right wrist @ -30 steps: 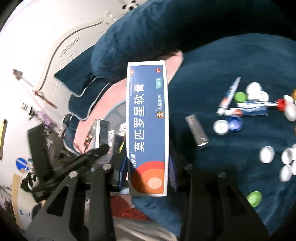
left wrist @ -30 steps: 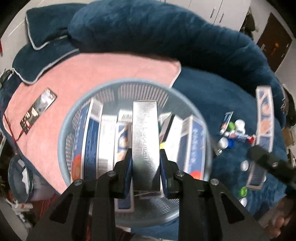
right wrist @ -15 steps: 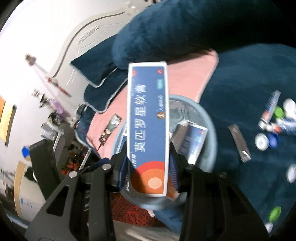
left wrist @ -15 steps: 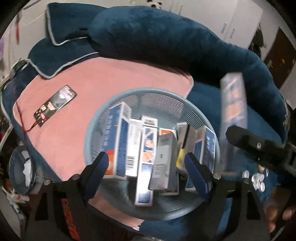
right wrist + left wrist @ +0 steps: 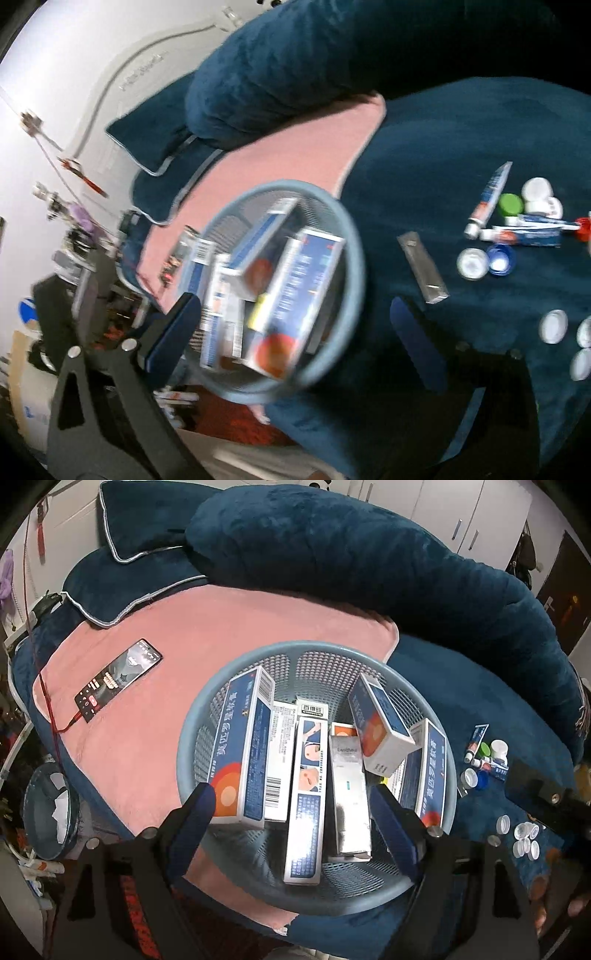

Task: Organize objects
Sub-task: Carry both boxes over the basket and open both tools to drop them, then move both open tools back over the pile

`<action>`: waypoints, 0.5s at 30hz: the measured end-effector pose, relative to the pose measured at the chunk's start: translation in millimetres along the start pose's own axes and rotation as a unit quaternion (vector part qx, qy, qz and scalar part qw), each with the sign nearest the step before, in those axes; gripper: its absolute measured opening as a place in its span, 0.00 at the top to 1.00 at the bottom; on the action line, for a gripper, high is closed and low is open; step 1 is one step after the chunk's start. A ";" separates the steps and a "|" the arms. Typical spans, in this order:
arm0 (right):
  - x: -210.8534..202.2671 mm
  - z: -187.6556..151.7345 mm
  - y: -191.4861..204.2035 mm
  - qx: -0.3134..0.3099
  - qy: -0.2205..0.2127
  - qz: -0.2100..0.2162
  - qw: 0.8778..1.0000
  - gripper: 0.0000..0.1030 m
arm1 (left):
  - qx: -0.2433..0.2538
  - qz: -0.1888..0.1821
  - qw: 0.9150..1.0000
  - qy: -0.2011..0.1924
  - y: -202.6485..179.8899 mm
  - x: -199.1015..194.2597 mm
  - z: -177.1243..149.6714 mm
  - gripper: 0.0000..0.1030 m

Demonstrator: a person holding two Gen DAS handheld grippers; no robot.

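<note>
both tools wide open, empty, over basket (image 5: 207, 716) w/ boxes (image 5: 240, 753)

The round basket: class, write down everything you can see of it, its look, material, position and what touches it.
The round basket is pale grey-blue, apparently plastic, with a smooth rim and perforated mesh walls and floor. It sits upright, partly on the pink towel and partly on the dark blue blanket. Inside lie several cartons: blue-and-white medicine boxes with orange circles, a silver box, and one blue box tilted atop the others. Neither tool touches it.
</note>
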State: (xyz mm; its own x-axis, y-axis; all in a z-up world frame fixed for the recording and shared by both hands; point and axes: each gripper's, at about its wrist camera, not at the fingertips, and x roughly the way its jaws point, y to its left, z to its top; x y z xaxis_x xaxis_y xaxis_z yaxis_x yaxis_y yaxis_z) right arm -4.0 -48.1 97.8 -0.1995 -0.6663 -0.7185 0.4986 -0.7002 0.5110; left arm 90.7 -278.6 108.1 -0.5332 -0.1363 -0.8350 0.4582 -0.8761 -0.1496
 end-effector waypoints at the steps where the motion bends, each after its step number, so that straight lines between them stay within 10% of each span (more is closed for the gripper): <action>1: -0.4 -1.6 -2.8 -0.002 -0.001 -0.009 1.000 0.00 | 0.001 0.000 1.000 0.000 -0.9 0.1 -0.2 0.16; 15: -23.8 -10.6 -45.5 0.006 -0.012 -0.056 0.998 0.00 | 0.058 -0.022 0.998 -0.008 -59.2 -6.9 1.3 0.16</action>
State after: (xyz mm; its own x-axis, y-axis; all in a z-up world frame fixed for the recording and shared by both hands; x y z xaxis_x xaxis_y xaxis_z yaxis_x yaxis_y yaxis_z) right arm -13.0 2.3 86.6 -0.2733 -0.5895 -0.7601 0.4625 -0.7734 0.4335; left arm 66.4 -226.5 123.5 -0.5631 -0.1023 -0.8200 0.3488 -0.9290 -0.1237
